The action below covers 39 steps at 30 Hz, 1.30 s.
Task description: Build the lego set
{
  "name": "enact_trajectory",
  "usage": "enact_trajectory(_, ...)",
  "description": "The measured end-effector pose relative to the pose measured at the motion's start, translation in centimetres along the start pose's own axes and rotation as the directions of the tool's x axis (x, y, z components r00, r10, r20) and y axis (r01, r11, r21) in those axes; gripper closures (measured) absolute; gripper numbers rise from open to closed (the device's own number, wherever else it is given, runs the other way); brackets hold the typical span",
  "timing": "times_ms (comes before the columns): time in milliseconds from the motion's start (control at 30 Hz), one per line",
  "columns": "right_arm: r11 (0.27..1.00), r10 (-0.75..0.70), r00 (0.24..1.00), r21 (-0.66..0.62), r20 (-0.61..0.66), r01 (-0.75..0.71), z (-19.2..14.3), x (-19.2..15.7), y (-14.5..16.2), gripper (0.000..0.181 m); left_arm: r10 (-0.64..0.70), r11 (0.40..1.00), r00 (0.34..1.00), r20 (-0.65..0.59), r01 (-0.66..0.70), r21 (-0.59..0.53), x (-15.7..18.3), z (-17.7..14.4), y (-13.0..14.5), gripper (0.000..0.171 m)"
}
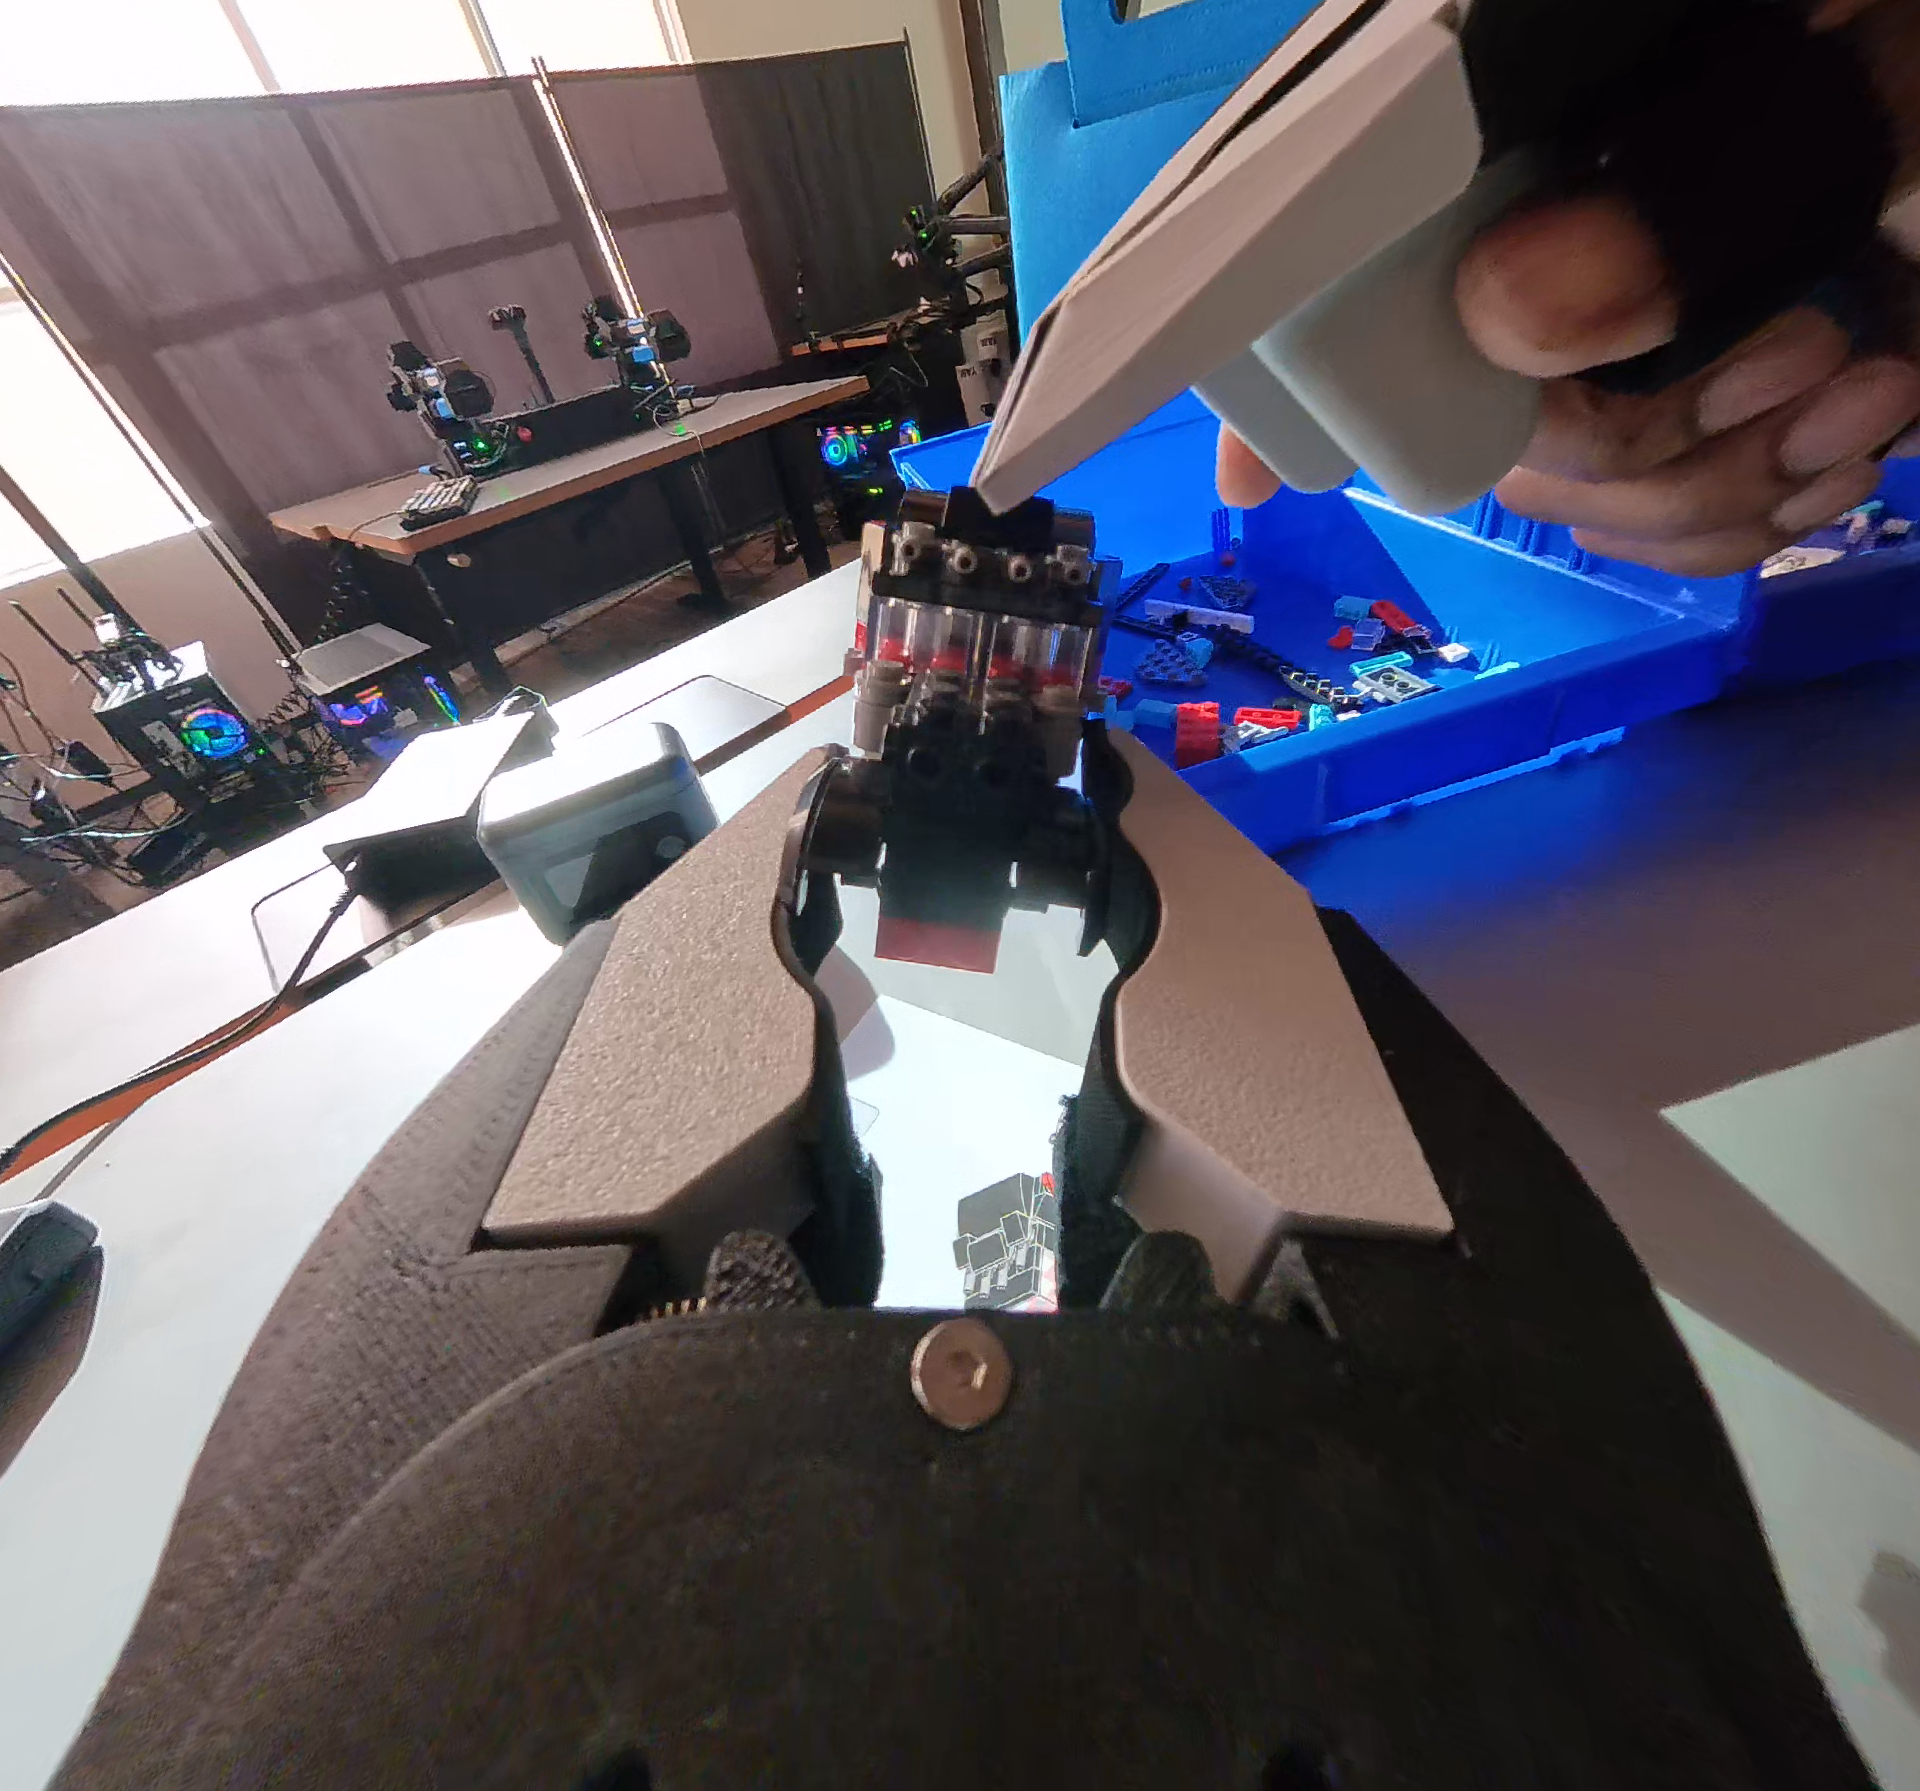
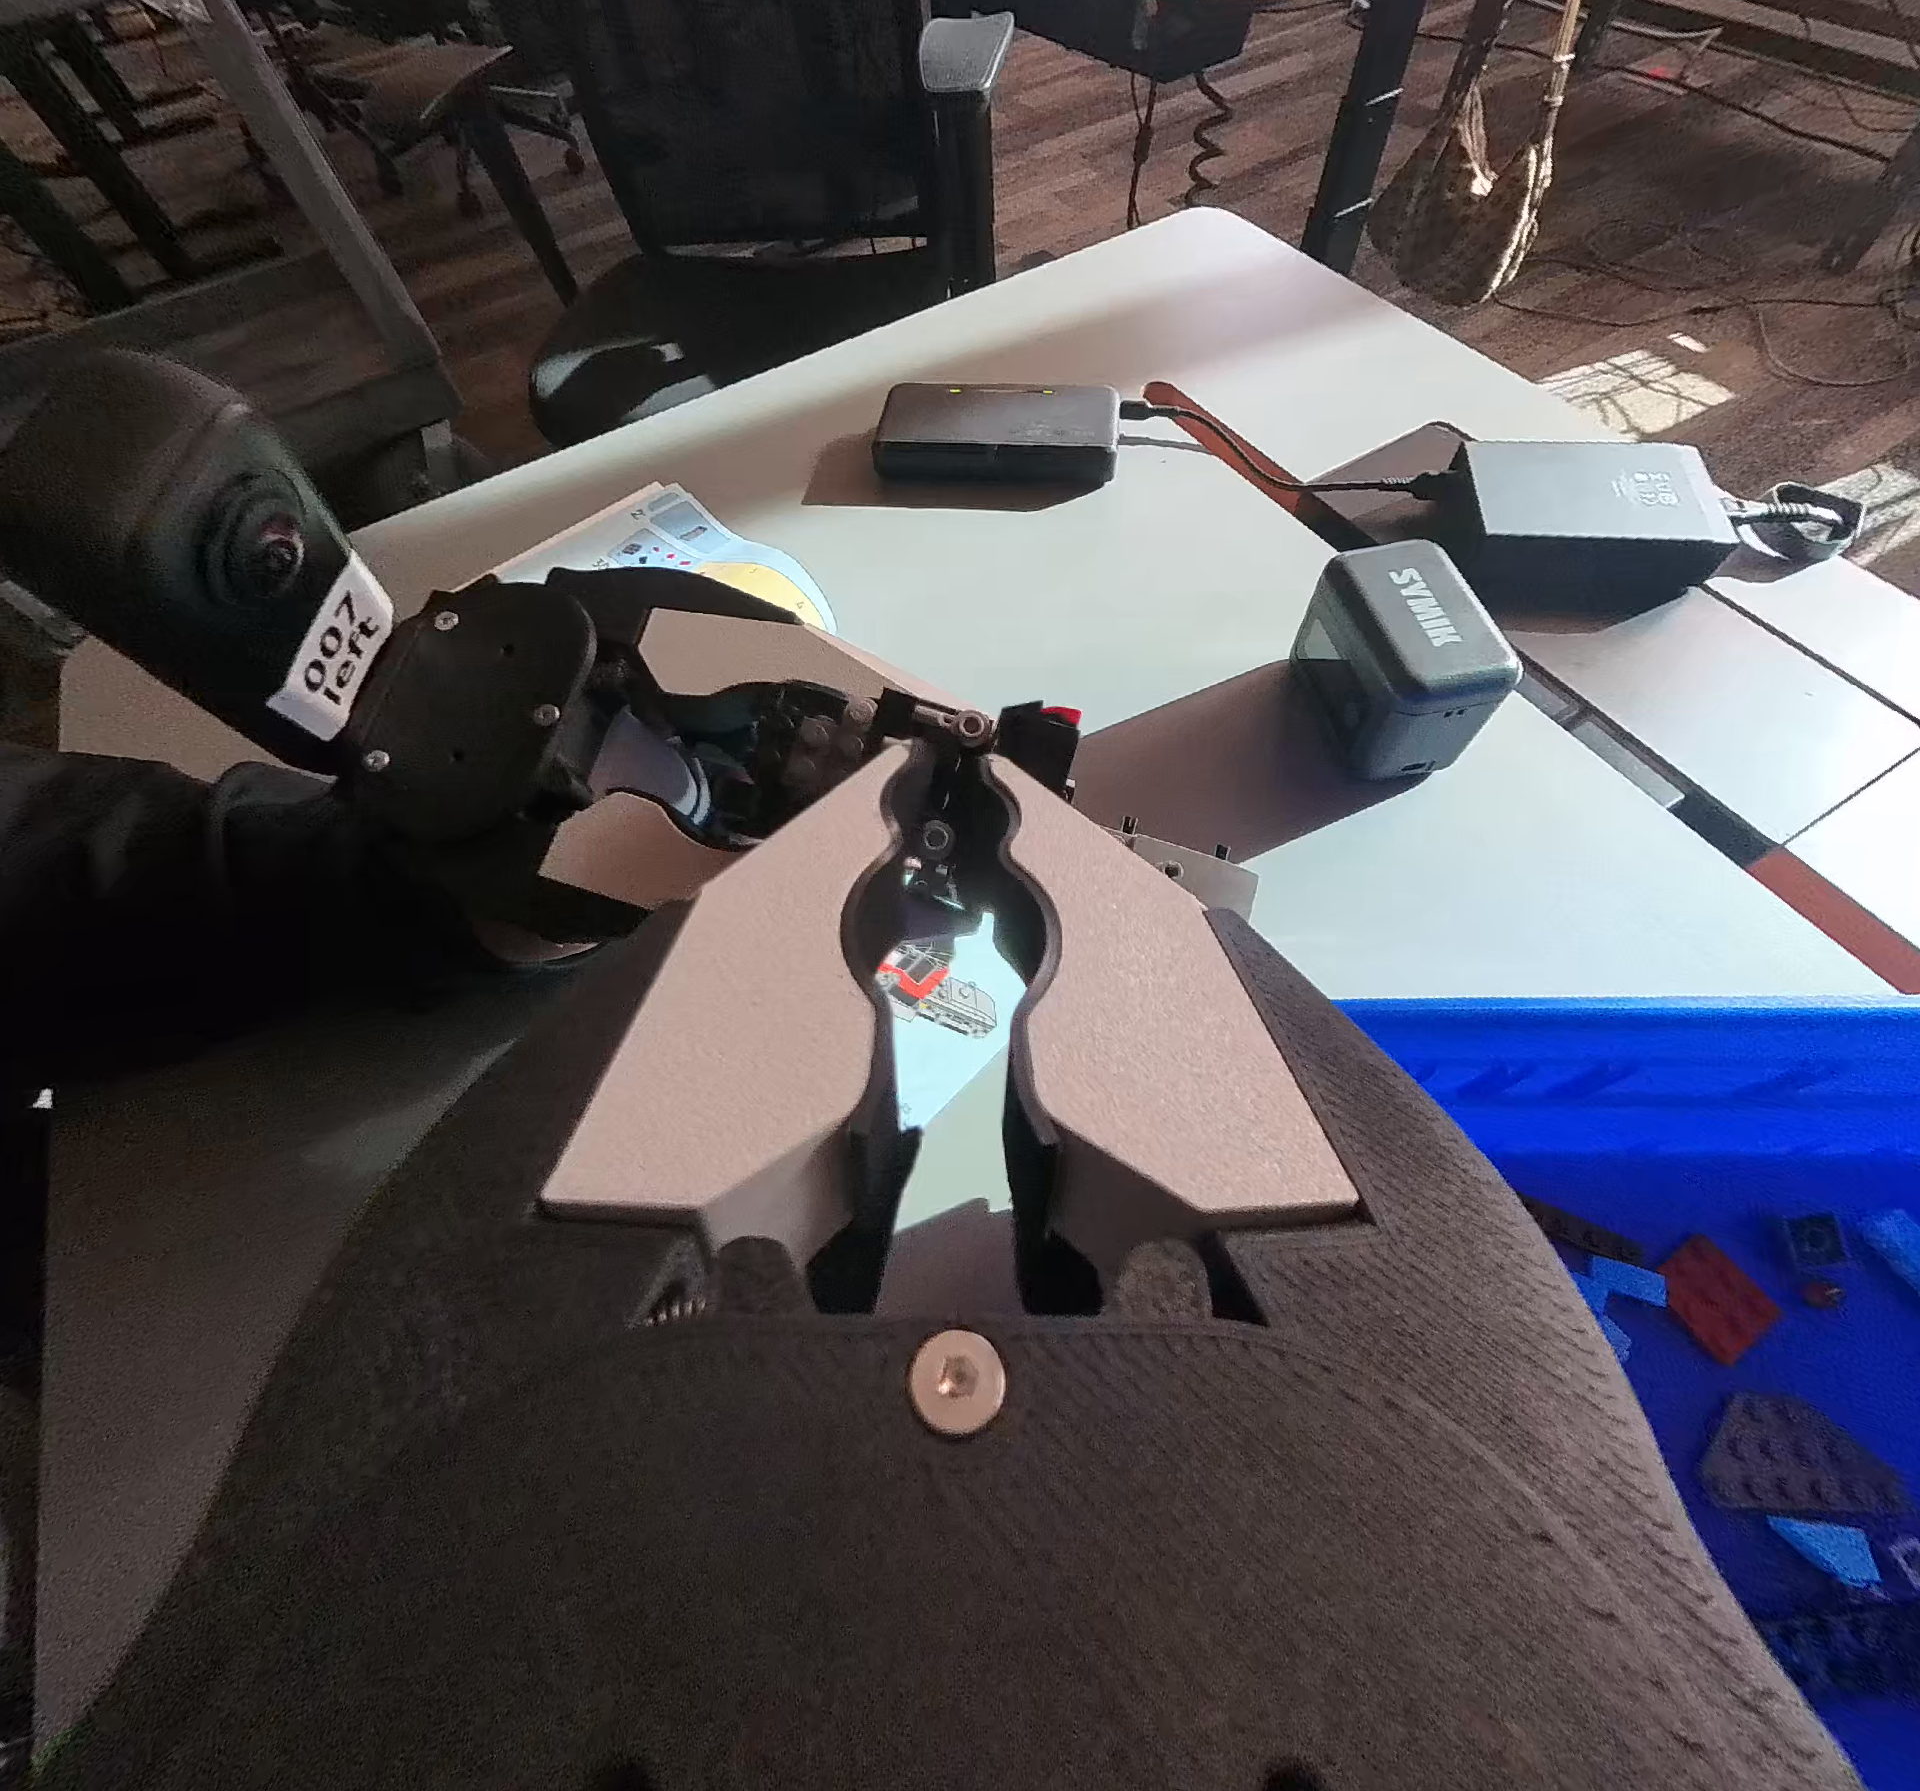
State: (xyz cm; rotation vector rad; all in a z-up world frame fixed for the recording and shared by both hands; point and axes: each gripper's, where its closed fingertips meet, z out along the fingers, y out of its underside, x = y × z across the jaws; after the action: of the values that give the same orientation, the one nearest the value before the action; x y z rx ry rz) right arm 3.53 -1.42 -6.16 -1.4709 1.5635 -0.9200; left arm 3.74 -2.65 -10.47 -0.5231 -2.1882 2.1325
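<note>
The left wrist view alone is showing the blue tray (image 1: 1475,765) of loose bricks (image 1: 1257,718) behind the lego model (image 1: 971,692); the right wrist view is showing the instruction booklet (image 2: 717,557) on the bench (image 2: 1195,557). The left gripper (image 1: 961,837) is clamping the model's black base above the bench. The right gripper (image 2: 951,754), fingers (image 2: 1081,910) nearly closed, is pinching a small black piece at the model's top.

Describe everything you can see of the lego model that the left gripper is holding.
The lego model is a small, mostly black plastic build with a band of clear cylinders showing red inside, grey studs and connectors, and a red plate at its near end. The left gripper clamps its black lower part and holds it above the white table. The right gripper touches a small black piece on its top.
</note>
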Motion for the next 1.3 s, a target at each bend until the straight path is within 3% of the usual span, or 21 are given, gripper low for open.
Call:
enact_trajectory(500,0.999,-0.018,1.0,-0.036,-0.002,0.018,0.51,0.06,0.83,0.177,0.032,0.999,0.999,0.011,-0.031,-0.028,-0.06,0.0,0.69,0.126)
enact_trajectory(1300,0.997,0.078,0.99,-0.01,0.119,-0.078,0.76,-0.37,0.96,0.175,0.06,0.998,0.998,-0.002,-0.06,-0.003,0.08,-0.34,0.5,0.128)
